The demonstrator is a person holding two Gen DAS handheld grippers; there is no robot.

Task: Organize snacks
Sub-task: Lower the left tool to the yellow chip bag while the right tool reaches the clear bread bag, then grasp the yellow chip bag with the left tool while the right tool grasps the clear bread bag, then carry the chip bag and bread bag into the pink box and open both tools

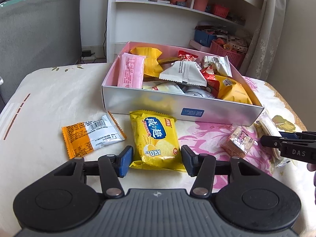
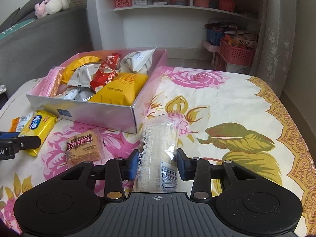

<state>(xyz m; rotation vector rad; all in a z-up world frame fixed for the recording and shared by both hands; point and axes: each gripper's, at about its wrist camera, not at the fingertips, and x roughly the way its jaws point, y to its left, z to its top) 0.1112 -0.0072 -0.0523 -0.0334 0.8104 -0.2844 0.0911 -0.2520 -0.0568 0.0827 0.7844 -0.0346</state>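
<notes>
Surface: a table (image 2: 227,102) under a cloth with pink roses and olive leaves; a white shelf unit (image 1: 177,9) and a grey sofa (image 1: 39,29) stand behind it.
Left tongs (image 1: 156,161): spread wide, holding nothing; the two fingers stand on both sides of the near end of the yellow cracker pack (image 1: 156,140), which lies flat on the cloth, and whether they touch it I cannot tell.
Right tongs (image 2: 157,163): spread, one finger on each side of the clear long packet (image 2: 158,150); the packet lies on the cloth and runs toward 12 o'clock, and a small gap shows at each side.
Brown cracker pack (image 2: 83,148): flat on the cloth at 10 o'clock from the right tongs, between the two tongs.
Orange and white sachet (image 1: 92,136): at 10 o'clock from the left tongs, just beside the yellow cracker pack.
Silver box (image 1: 177,106): at 12 o'clock from the left tongs, open on top, pink inside, already full of snacks: a pink bar (image 1: 130,71), a white triangle pack (image 1: 183,73), a yellow bag (image 2: 120,88), red wrappers (image 2: 104,75).
</notes>
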